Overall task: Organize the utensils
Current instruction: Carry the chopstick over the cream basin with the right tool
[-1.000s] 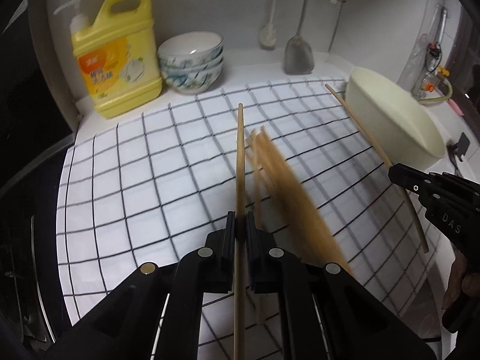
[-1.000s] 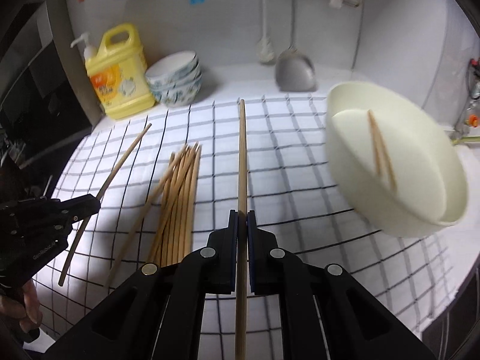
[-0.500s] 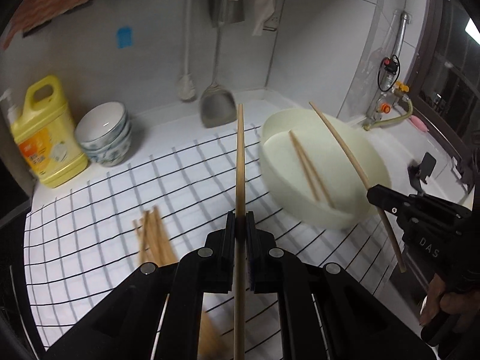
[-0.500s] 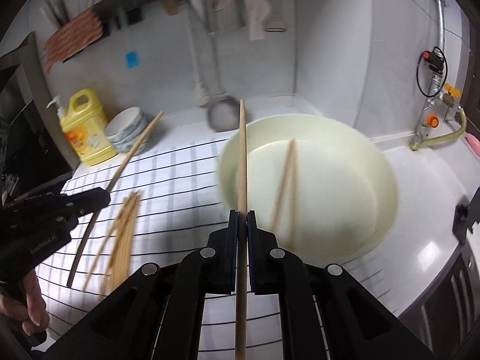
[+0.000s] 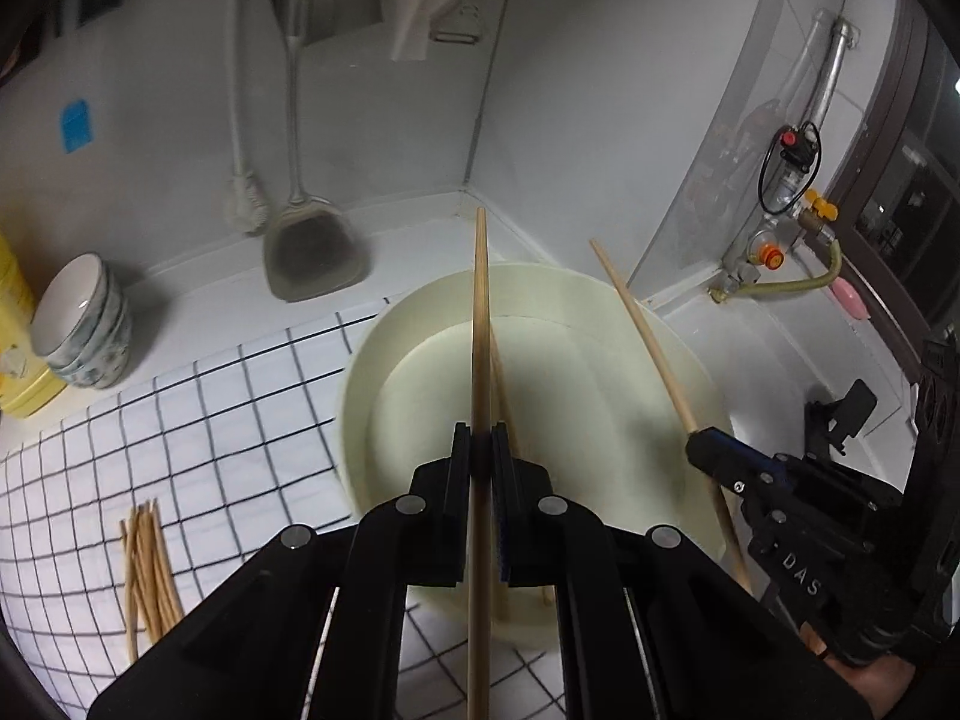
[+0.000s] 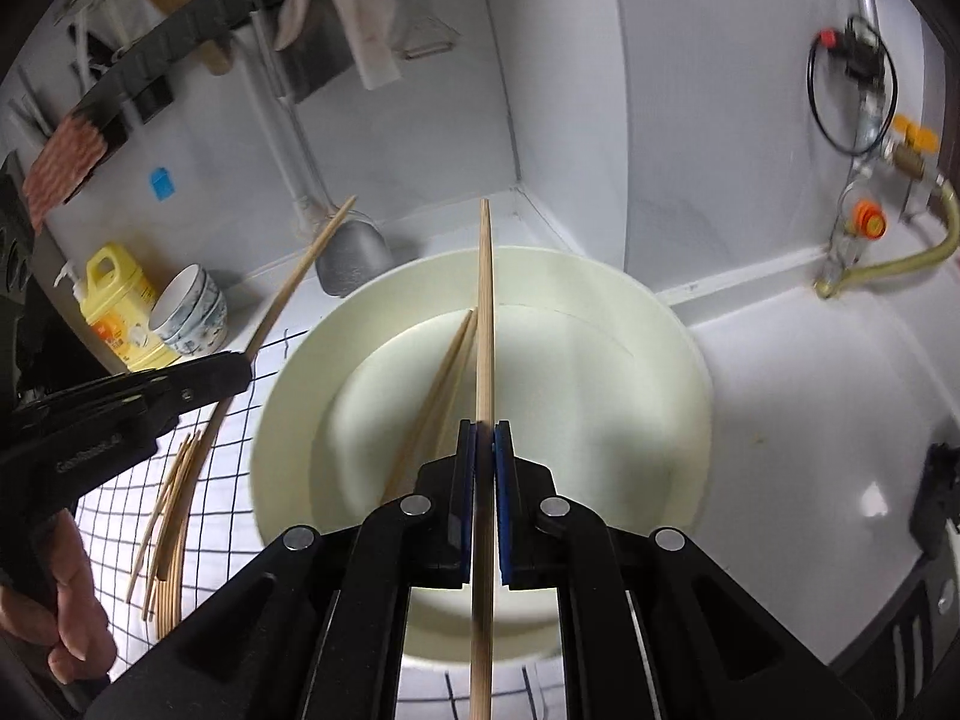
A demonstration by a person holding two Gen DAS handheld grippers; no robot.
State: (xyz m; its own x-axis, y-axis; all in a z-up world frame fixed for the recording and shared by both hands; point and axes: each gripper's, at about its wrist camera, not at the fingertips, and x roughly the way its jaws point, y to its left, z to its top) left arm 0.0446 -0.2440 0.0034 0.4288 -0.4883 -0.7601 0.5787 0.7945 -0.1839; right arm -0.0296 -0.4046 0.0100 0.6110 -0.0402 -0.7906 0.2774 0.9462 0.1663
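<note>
Each hand-held gripper, left [image 5: 479,450] and right [image 6: 485,438], clamps one chopstick [image 5: 480,324] [image 6: 485,312] above the cream bowl [image 5: 600,300], where two chopsticks [image 6: 444,378] lie. A bundle [image 5: 147,564] rests on the checked tabletop [image 5: 228,420].

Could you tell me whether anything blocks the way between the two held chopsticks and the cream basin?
Nothing visible does. Each gripper, left and right, is shut on a chopstick over the open cream basin, which holds only two chopsticks lying flat.

Cream basin [image 5: 630,324] centre frame, tan wooden chopsticks [image 6: 435,396] inside; white cloth [image 5: 240,420] with black grid lower left; yellow detergent bottle [image 6: 117,306] left; blue sticker [image 5: 77,125] upper left.
</note>
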